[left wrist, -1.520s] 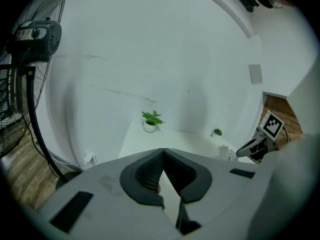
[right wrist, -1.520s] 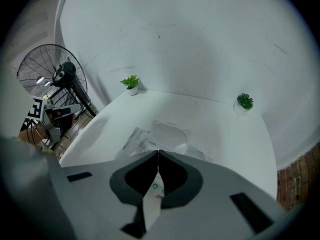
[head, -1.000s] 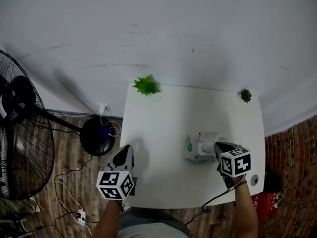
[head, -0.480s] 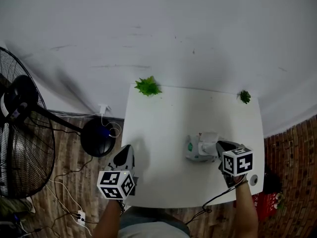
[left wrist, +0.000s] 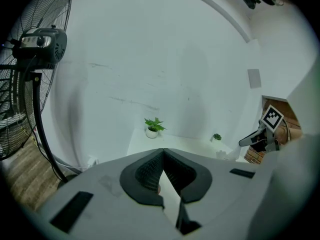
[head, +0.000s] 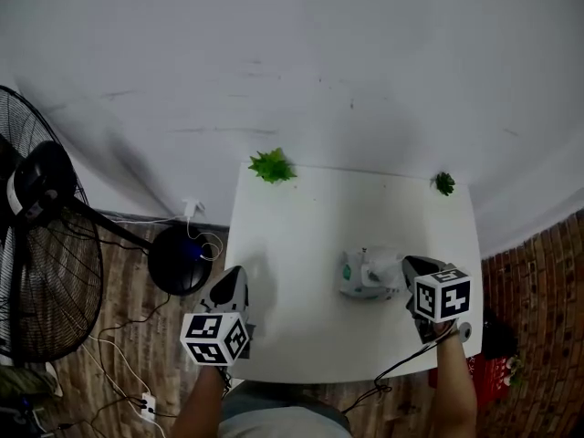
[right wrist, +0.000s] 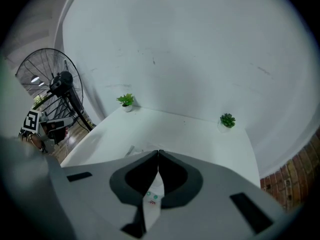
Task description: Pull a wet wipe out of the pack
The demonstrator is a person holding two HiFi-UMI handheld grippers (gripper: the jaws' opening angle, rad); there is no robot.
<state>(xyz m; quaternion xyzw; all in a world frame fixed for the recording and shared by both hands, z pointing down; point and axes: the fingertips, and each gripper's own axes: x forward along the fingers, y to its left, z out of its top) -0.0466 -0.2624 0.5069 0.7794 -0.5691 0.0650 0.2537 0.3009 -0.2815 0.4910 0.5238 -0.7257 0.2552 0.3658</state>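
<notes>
Pack (head: pixel 363 276) has R claw (head: pixel 405 265) right at its 3 o'clock, tips pressed together, can't tell if a wipe's pinched. L claw (head: pixel 230 284) closed too w/ nothing in it, well apart at table's (head: pixel 301 217) 9 o'clock edge.

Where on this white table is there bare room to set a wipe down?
Bare: the whole left half of the white table, between the leafy green potted plant and the left hand-held gripper; also the far strip from that plant to the small dark green plant. Crowded: near right, where the white wet-wipe pack sits by the right hand-held gripper.
</notes>
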